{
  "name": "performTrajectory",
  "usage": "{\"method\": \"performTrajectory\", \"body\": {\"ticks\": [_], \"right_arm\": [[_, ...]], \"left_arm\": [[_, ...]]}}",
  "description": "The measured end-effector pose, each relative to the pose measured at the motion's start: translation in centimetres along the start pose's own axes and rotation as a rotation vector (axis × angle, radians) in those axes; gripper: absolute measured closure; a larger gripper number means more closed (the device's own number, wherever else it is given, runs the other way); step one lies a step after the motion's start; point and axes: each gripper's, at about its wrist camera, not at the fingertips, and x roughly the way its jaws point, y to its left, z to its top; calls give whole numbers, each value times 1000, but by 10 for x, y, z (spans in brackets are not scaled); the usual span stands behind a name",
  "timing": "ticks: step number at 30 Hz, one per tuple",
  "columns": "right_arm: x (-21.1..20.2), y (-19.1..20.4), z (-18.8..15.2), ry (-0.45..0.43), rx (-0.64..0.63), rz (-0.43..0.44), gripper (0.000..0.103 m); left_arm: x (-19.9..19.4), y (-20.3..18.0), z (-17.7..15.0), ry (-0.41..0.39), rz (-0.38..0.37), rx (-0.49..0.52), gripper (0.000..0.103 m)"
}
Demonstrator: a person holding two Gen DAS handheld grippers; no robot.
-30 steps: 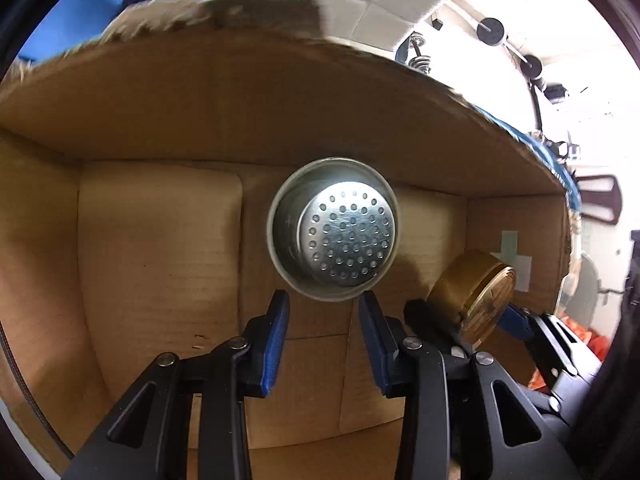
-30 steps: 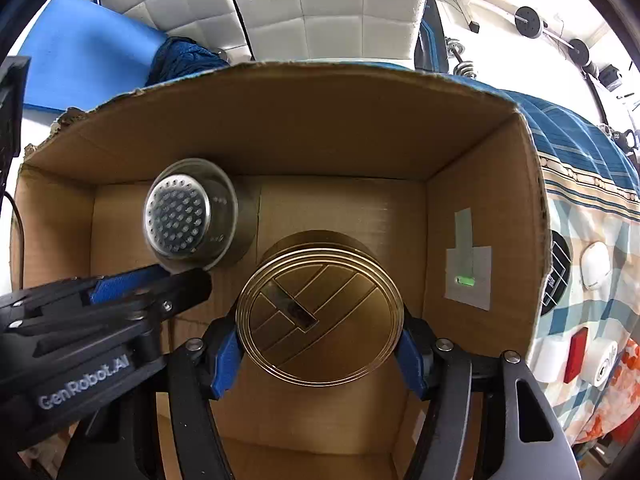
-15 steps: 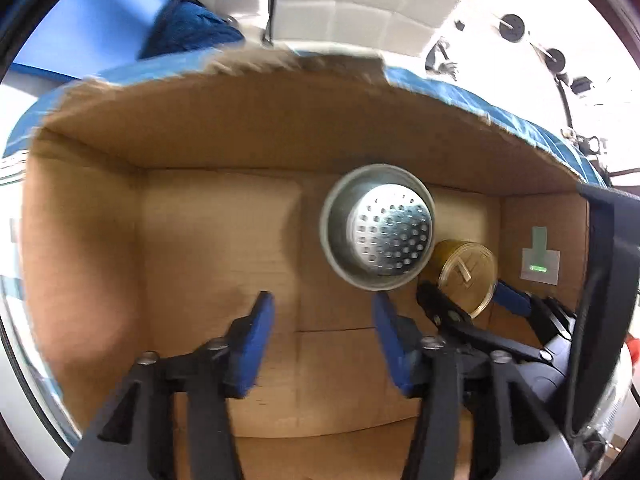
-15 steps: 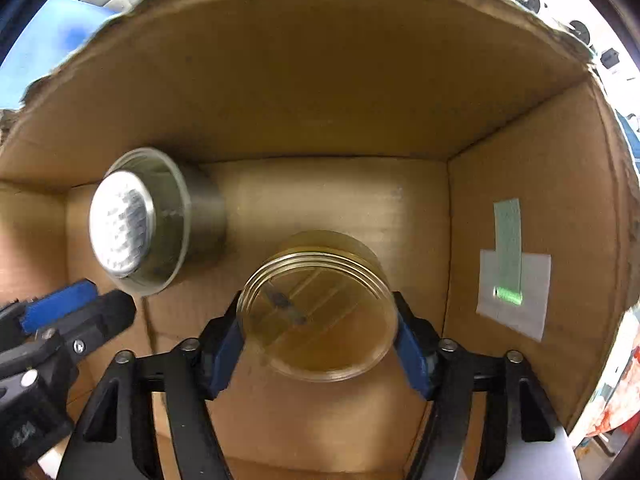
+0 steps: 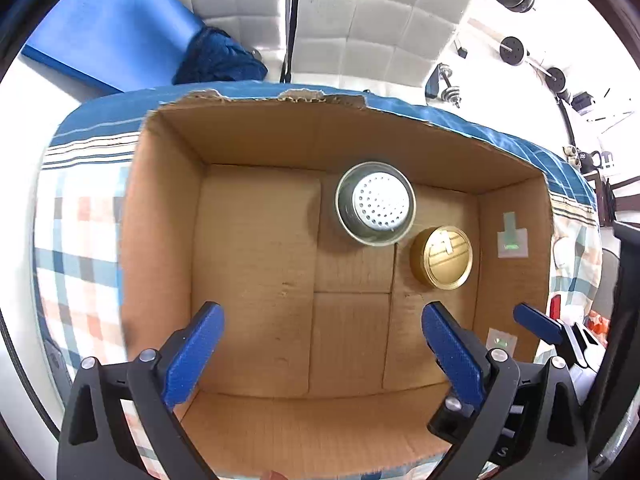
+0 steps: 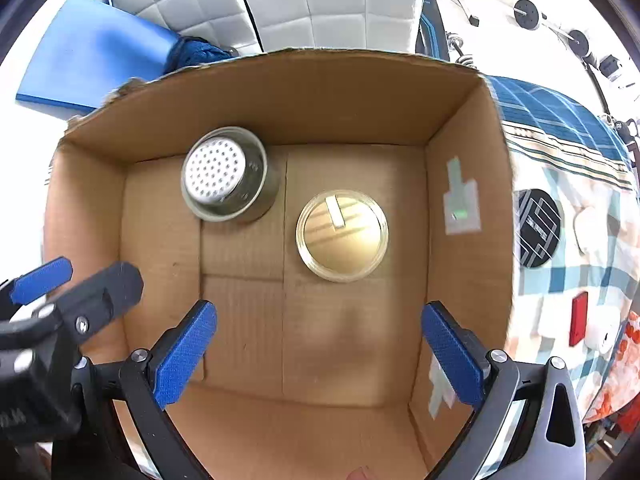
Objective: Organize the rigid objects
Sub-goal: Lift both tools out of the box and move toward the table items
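I see both my left gripper (image 5: 320, 354) and right gripper (image 6: 318, 354) with fingers spread, holding nothing, above the cardboard box (image 5: 256, 264). The perforated steel cup (image 5: 375, 209) and gold tin (image 6: 342, 235) sit side by side on its floor.

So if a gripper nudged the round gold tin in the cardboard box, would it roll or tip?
The round gold tin probably slides rather than rolls: it sits flat, lid up. Its squat shape suggests little tipping. Its glossy metal may be slippery.
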Motion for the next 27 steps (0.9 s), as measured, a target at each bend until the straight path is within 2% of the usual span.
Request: {"method": "performTrajectory", "body": {"ticks": [6,15,19,27], "right_arm": [[-44,-15,-36,-65,-5,-6,0],[-105,-23,-85,-125,-27,6,0],[-131,-23,-100,-153,-33,33,0],[-156,-33,-116,-178,-64,85,0]], "left_arm": [[-29,-5,-26,-72,31,20,0],[-79,-13,-68,-164,23,20,0],[-98,-19,-82,-191,25,23,0],[-123,-51,-103,-227,42,38,0]]}}
